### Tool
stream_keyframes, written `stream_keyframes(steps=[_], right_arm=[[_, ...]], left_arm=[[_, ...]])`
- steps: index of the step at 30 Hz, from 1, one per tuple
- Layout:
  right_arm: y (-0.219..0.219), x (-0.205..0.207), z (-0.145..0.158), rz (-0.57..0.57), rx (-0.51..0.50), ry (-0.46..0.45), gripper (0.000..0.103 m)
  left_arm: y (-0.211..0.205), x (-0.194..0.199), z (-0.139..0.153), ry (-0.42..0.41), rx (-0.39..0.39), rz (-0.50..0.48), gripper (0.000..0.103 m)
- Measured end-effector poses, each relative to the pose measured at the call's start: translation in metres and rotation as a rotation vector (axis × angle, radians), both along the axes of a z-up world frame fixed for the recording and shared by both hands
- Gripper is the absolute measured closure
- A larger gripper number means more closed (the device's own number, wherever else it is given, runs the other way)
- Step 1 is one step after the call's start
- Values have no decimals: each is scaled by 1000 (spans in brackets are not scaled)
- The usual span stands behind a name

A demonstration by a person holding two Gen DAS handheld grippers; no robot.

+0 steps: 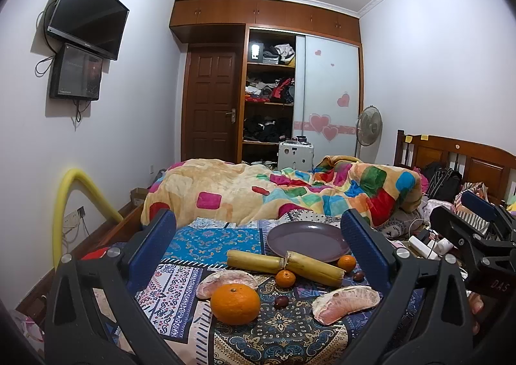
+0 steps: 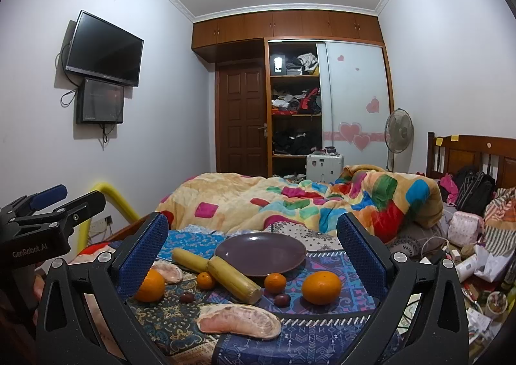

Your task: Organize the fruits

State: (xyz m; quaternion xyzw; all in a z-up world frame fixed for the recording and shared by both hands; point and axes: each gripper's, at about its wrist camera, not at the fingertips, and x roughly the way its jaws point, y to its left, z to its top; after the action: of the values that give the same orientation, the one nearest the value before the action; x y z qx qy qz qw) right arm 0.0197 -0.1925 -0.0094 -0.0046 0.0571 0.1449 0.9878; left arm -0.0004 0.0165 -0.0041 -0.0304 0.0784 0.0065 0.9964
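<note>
Both the left gripper (image 1: 258, 236) and right gripper (image 2: 253, 239) gape wide, empty, framing loose fruit before the round purple plate (image 2: 258, 247) on the bed (image 2: 322, 336), likely their destination.

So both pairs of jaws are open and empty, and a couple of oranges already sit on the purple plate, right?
Not quite. The purple plate holds nothing yet, as the right wrist view shows. The oranges lie on the patterned bedspread around it: the nearest small orange sits just in front of its rim, and a large orange is further right. The rest is correct: both pairs of jaws are open and empty.
</note>
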Motion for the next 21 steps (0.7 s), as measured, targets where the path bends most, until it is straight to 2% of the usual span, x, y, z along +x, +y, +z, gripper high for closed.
stream_keyframes(steps=[21], right_arm=[[0, 0, 1, -1, 0, -1, 0]], left_arm=[[2, 1, 0, 1, 0, 1, 0]])
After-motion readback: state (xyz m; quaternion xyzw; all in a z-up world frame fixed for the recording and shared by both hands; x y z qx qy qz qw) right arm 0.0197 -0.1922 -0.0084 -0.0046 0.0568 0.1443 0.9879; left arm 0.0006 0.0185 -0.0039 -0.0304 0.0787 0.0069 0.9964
